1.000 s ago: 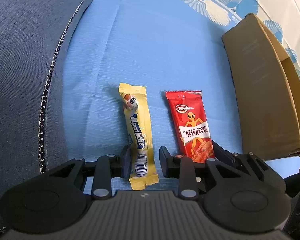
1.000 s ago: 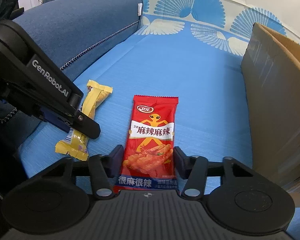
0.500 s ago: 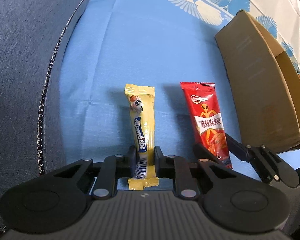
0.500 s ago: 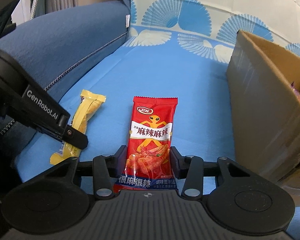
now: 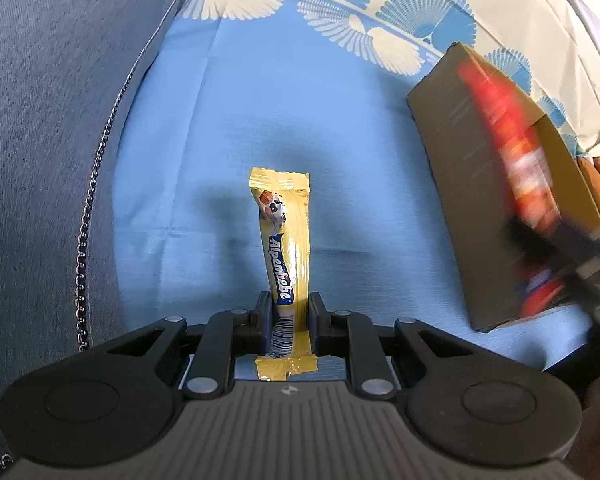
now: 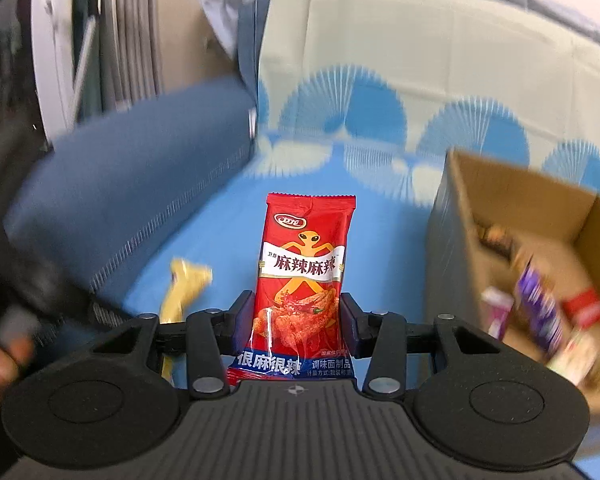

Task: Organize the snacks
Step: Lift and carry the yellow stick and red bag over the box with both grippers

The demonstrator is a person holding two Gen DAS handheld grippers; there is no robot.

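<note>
While left gripper (image 5: 288, 322) is clamping the yellow candy bar (image 5: 285, 248) lengthwise, right gripper (image 6: 297, 322) is gripping the red snack packet (image 6: 302, 276), cardboard box (image 6: 540, 240) lying to its right.

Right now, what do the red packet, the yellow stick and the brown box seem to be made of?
Red packet: glossy plastic film, likely; it shines and has a crimped top seal.
Yellow stick: thin shiny wrapper, plastic or foil-lined; crinkled, sealed ends.
Brown box: matte corrugated cardboard, judging by its dull brown walls and raw cut edges.
</note>
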